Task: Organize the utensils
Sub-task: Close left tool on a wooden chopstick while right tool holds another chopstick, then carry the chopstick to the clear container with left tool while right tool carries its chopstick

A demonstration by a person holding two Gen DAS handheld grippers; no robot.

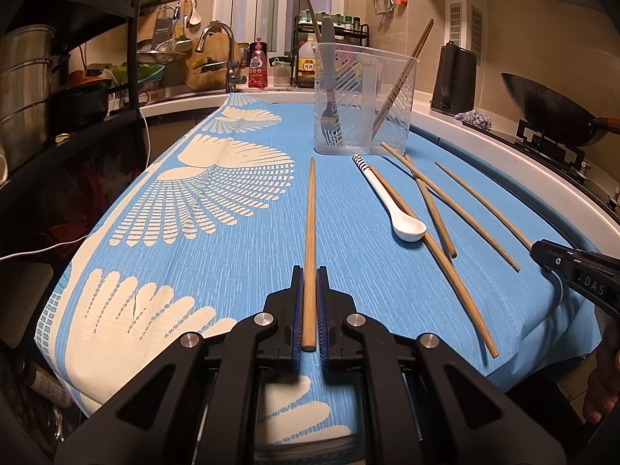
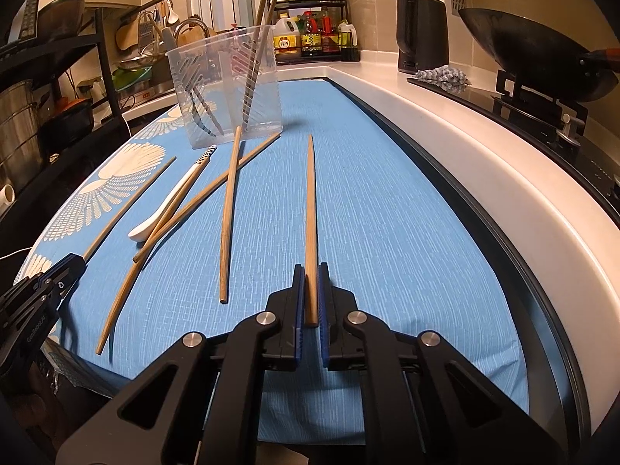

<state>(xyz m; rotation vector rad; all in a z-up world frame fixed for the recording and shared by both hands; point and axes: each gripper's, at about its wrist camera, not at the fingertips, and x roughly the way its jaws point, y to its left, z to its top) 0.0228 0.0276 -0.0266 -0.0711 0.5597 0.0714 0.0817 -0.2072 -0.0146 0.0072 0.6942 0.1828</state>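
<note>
Wooden chopsticks are the job right now. The left gripper (image 1: 309, 283) has its jaws nearly closed on the thick end of 1 chopstick (image 1: 309, 224), near the front edge of the blue cloth (image 1: 240, 263). The right gripper (image 2: 309, 283) is pinched the same way on another chopstick (image 2: 310, 209), over toward the right edge of the cloth. Both sticks look held, though I cannot tell if they are lifted or lying flat.

Each held stick points straight away from its gripper, thin tip first, toward the clear plastic bin (image 1: 364, 100) at the far end of the cloth. The long way of each stick runs front to back.

To do this step well, I think each hand should keep a firm squeeze, lift the stick, then tip it up so it stands tall. The thin tip should go over the rim and down into the bin. A fork (image 1: 329, 89) and other chopsticks already lean inside, so aim for a free spot. Go 1 hand at a time, so the grippers do not bump.

More things wait on the cloth between the 2 held sticks: 3 loose chopsticks, 2 of them crossed, and a white spoon (image 1: 391, 205) lying touching 1 of them. These point slanted, with far ends near the bin.
</note>
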